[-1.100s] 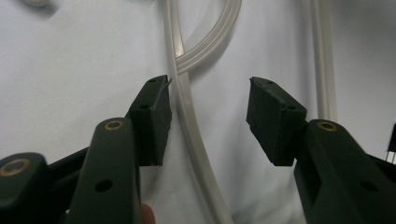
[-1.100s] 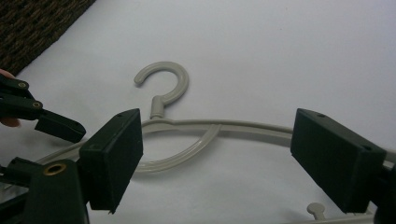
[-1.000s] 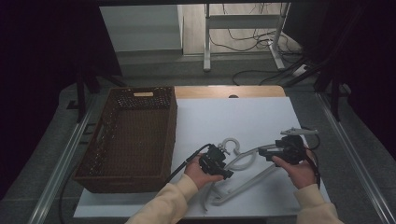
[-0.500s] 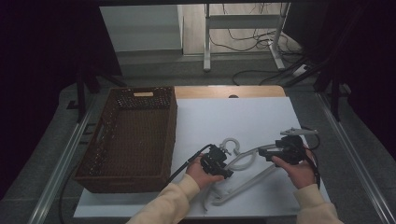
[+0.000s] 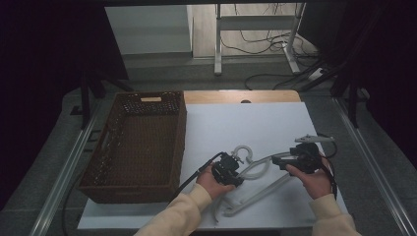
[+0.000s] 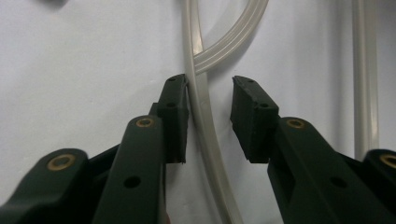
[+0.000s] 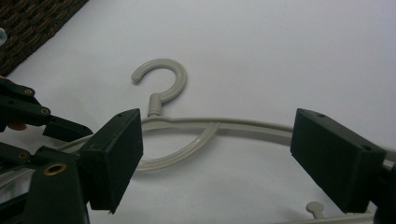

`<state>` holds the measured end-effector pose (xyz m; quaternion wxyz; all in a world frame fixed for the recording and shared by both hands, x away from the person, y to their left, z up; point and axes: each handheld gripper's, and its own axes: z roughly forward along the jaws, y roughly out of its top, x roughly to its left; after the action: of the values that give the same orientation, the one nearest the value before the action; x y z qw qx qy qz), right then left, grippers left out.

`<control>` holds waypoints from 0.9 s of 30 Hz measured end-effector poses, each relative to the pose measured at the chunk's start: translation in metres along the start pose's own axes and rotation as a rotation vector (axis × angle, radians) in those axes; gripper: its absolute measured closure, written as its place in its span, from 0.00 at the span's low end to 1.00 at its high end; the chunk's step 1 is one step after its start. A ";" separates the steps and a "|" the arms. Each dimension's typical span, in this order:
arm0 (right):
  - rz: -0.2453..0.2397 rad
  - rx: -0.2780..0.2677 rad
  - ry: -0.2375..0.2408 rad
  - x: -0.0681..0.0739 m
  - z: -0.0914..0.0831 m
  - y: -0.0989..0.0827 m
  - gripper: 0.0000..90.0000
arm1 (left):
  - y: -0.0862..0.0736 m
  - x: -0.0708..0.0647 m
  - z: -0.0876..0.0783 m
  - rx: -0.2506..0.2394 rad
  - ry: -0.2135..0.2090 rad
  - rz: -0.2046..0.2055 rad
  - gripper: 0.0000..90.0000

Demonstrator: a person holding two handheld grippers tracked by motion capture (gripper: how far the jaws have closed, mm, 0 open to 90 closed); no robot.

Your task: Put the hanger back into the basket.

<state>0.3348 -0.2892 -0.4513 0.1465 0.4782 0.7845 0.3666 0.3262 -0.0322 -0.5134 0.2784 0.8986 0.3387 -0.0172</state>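
1. A pale plastic hanger (image 5: 255,169) lies flat on the white table (image 5: 246,123), near the front edge, right of the basket (image 5: 137,142). Its hook (image 7: 161,81) points toward the far side and its long axis runs left to right.
2. The left gripper (image 5: 231,169) sits at the hanger's left shoulder. In the left gripper view its jaws stand narrowly apart astride the hanger's thin bar, with one pad (image 6: 175,119) touching the plastic and the other clear of it; nothing is clamped yet.
3. The right gripper (image 5: 280,160) hovers at the right shoulder with its jaws spread wide. In its own view, the top bar crosses between them.
4. Likely next: both close on the hanger, 1 at each end. The left is nearer to a grip, since the bar already runs lengthwise through its gap.
5. The wicker basket, empty as far as can be seen, stands well apart to the left.
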 end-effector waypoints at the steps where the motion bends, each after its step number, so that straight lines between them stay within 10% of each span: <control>1: 0.000 0.000 0.000 0.000 0.000 0.000 0.18 | 0.000 0.000 0.000 0.000 0.000 0.000 0.74; 27: 0.005 -0.002 -0.008 -0.001 0.000 0.000 0.19 | 0.001 0.004 0.000 0.007 0.007 -0.039 0.87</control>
<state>0.3351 -0.2898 -0.4512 0.1493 0.4815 0.7824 0.3656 0.3304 -0.0306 -0.5138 0.2739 0.8927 0.3572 -0.0209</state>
